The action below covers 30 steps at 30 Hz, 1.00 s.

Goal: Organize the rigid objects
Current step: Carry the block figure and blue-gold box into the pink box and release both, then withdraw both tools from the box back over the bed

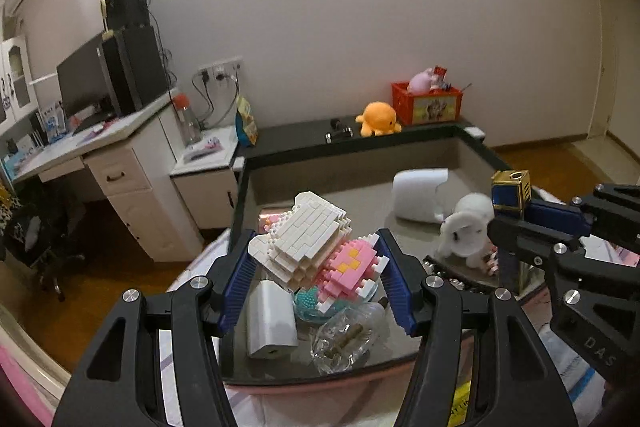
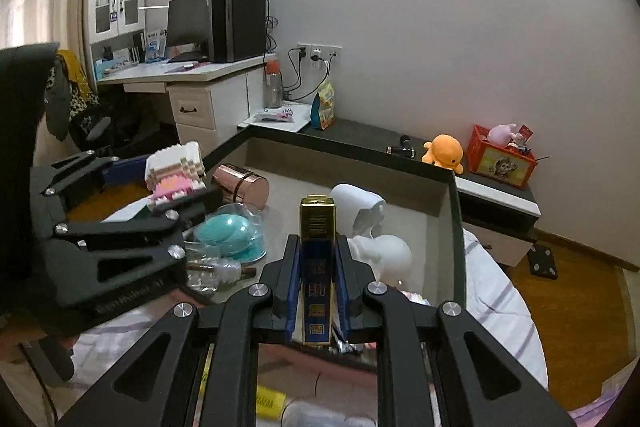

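My left gripper (image 1: pixel 316 247) is shut on a white and pink toy brick model (image 1: pixel 312 239), which hangs over the near end of a black-rimmed tray (image 1: pixel 239 211). The right wrist view shows that same model (image 2: pixel 176 167) at the left. My right gripper (image 2: pixel 317 243) is shut on a slim gold and blue box (image 2: pixel 317 223) that stands upright between its pads. In the left wrist view this box (image 1: pixel 510 191) is at the right. Below in the tray lie a white charger (image 1: pixel 270 319), a clear glass bottle (image 1: pixel 348 339) and a teal item (image 2: pixel 234 235).
A white cup (image 1: pixel 418 195) lies on its side by a white plush (image 1: pixel 466 231) in the tray, with a copper canister (image 2: pixel 240 185) further left. An orange plush (image 1: pixel 378 119) and red crate (image 1: pixel 426 103) sit on the ledge behind. A desk (image 2: pixel 180 71) stands at the left.
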Tool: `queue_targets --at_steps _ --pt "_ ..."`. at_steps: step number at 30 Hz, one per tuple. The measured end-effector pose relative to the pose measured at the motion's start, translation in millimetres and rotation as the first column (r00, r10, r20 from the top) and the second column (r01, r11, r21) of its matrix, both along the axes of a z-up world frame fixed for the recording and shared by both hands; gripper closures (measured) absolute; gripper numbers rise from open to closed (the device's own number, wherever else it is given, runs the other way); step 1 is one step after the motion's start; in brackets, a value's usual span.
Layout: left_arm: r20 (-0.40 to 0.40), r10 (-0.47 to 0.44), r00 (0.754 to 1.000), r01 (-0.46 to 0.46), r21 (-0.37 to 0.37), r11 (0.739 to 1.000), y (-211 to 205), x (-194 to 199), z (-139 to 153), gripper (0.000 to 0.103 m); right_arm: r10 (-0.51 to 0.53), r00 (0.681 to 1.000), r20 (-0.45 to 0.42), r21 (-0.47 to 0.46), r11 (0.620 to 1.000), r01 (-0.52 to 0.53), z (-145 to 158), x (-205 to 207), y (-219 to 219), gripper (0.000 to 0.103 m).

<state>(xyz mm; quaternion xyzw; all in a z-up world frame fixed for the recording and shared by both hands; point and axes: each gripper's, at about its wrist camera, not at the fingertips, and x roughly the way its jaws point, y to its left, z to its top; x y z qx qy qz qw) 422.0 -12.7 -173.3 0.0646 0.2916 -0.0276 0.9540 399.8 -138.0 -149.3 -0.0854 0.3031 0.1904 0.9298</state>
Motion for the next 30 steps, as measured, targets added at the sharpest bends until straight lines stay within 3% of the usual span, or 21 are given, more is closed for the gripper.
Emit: queue_targets --at_steps 5,12,14,16,19,26,29,30 --pt "-0.016 0.004 1.000 -0.003 0.009 1.000 -1 7 -8 0.041 0.012 0.999 -0.040 -0.022 1.000 -0.012 -15 14 5 0.087" --pt "0.019 0.031 0.999 -0.032 0.010 0.999 1 -9 2 0.010 0.008 0.999 -0.031 0.016 1.000 -0.008 -5 8 0 0.086" --pt "0.048 0.048 0.998 -0.048 0.000 0.999 6 -19 10 0.007 0.006 1.000 -0.025 0.043 0.999 -0.005 4 3 -4 0.078" --pt "0.072 0.062 0.995 -0.060 -0.022 0.998 11 -34 21 0.004 -0.008 1.000 -0.004 0.064 0.998 0.009 15 -6 -10 0.049" --pt "0.121 0.068 0.990 -0.061 -0.066 0.996 19 -62 38 0.000 -0.026 0.999 0.038 0.102 0.995 0.022 34 -28 -20 0.029" --pt "0.253 0.081 0.964 -0.073 -0.044 0.996 19 -149 74 0.000 -0.053 0.988 0.143 0.141 0.989 0.032 67 -99 -30 0.015" --pt "0.298 0.095 0.950 -0.076 -0.073 0.994 20 -184 85 0.000 -0.082 0.978 0.192 0.157 0.986 0.052 78 -138 -35 0.000" --pt "0.316 0.105 0.943 -0.082 -0.086 0.993 20 -200 89 0.000 -0.095 0.971 0.219 0.166 0.984 0.059 82 -153 -37 0.000"
